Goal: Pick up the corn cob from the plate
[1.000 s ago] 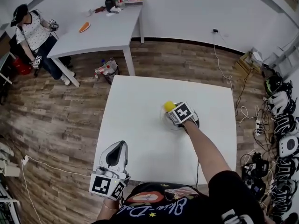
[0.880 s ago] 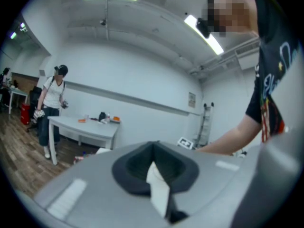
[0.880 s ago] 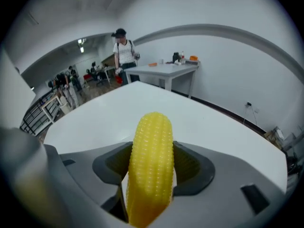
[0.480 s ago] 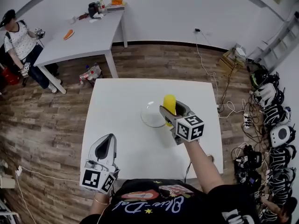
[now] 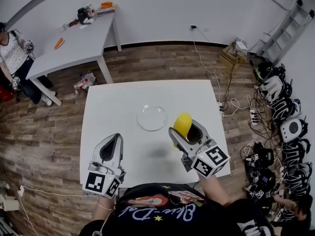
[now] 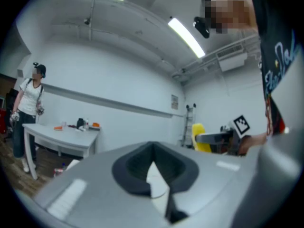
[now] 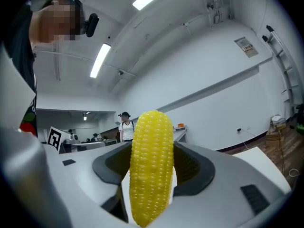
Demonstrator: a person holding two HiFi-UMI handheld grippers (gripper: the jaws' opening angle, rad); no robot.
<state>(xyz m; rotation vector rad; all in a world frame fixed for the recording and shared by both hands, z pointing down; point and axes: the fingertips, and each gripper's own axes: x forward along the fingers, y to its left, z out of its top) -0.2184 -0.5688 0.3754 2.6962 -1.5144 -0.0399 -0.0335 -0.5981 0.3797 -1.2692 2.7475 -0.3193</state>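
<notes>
In the head view, the right tool is gripping the corn cob, whose yellow end is sticking out past the tips. The cob is sitting off the plate, just to the right of it and nearer the person. That clear plate is lying with nothing on it near the middle of the white bench. The left tool is hanging over the near left part of the bench, its jaws tapering to a closed point with nothing between them. A second bench is standing at the back left with a few small things on it, and a person is sitting beside it. Headsets are lying along the floor at the right.

In the left gripper view, the left tool is showing its jaws meeting at the tips, with only a thin white sliver between them lower down, and it is holding nothing. Off to the right, the corn cob is standing upright in the right tool.

In the right gripper view, the jaws of the right tool are pressing on either side of the corn cob, which is standing upright between them and rising above the dark pads. A person is standing far behind it.
</notes>
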